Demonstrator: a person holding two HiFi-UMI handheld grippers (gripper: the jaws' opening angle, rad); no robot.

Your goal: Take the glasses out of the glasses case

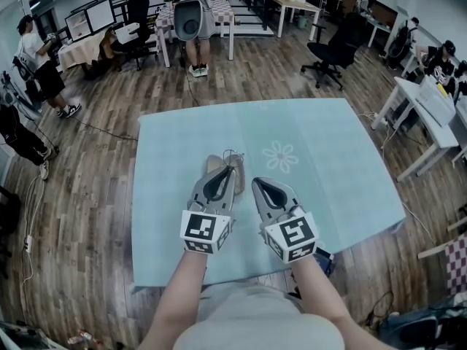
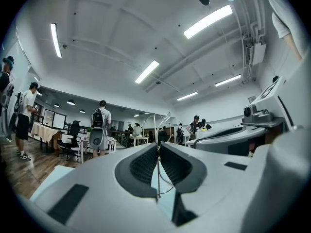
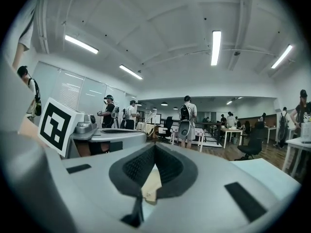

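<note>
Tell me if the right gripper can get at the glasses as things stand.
Probably not right away: the right gripper is shut on what looks like the glasses case, so it must let go first. The glasses, pinched in the left gripper, are close, with nothing between.

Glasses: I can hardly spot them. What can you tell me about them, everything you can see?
The glasses are thin-rimmed, seemingly metal wire with clear lenses, so they almost vanish against the room. The left tool is shut on a thin wire part of the frame, and the rims stand up beyond its tips, over the pale blue cloth. The beige case lies right by them; whether they touch it cannot be told.
</note>
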